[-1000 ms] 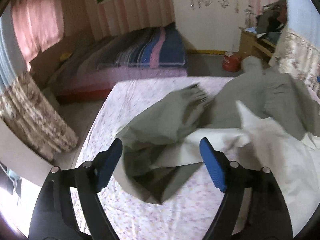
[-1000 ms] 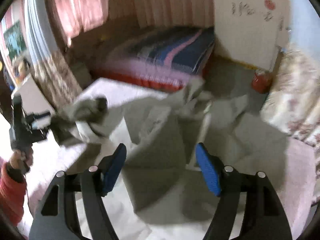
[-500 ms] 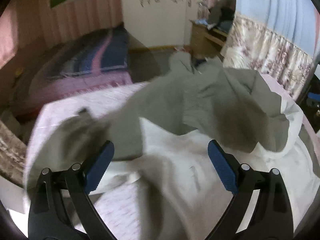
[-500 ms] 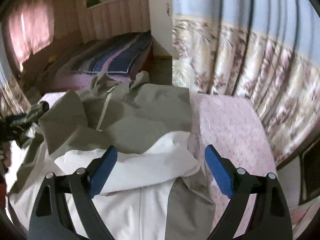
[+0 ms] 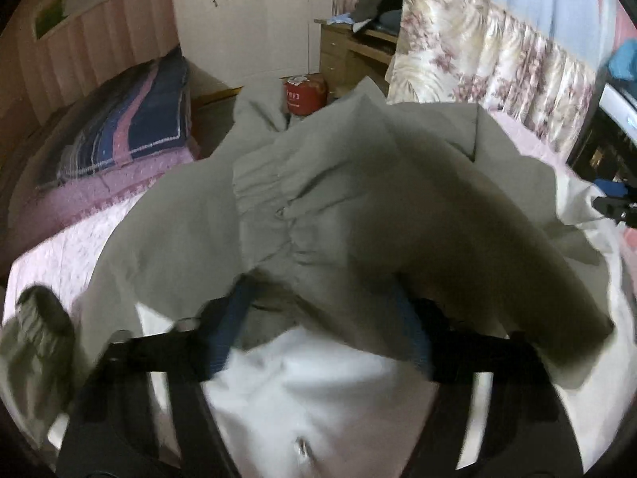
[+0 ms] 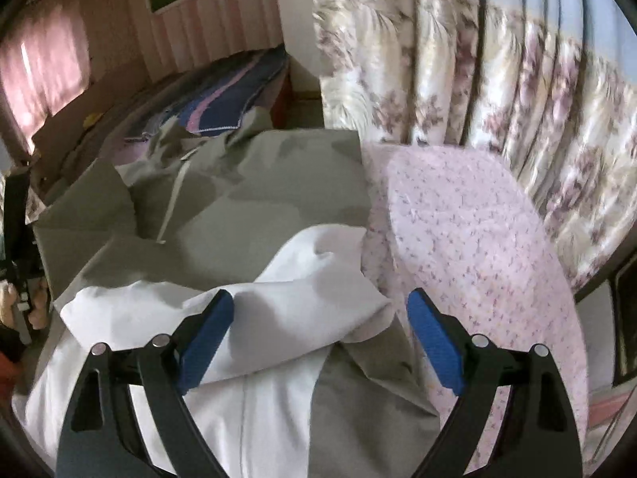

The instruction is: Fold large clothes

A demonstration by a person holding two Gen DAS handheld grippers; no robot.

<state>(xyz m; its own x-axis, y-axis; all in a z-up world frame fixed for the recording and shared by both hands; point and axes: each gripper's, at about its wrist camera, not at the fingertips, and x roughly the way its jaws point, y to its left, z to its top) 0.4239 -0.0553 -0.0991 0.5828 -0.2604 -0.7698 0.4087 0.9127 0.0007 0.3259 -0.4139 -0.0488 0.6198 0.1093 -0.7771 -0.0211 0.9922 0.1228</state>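
Note:
A large grey-green jacket (image 5: 358, 207) with a white lining (image 5: 318, 390) lies rumpled on a table with a pink flowered cloth (image 6: 469, 239). My left gripper (image 5: 322, 330) is open, its blurred blue pads straddling a raised grey fold over the lining. In the right wrist view the jacket (image 6: 270, 187) lies spread, its white lining (image 6: 302, 310) turned up in a bulge. My right gripper (image 6: 318, 338) is open, with that white bulge between its pads. The left gripper shows at the far left edge (image 6: 18, 239) in a hand.
A bed with a striped blue and pink blanket (image 5: 131, 127) stands beyond the table. A red container (image 5: 304, 93) sits on the floor by a wooden desk (image 5: 350, 51). Flowered curtains (image 6: 477, 79) hang close on the right.
My left gripper has pushed forward into the jacket, so a grey fold now lies over its pads. My right gripper has dropped closer to the white lining bulge.

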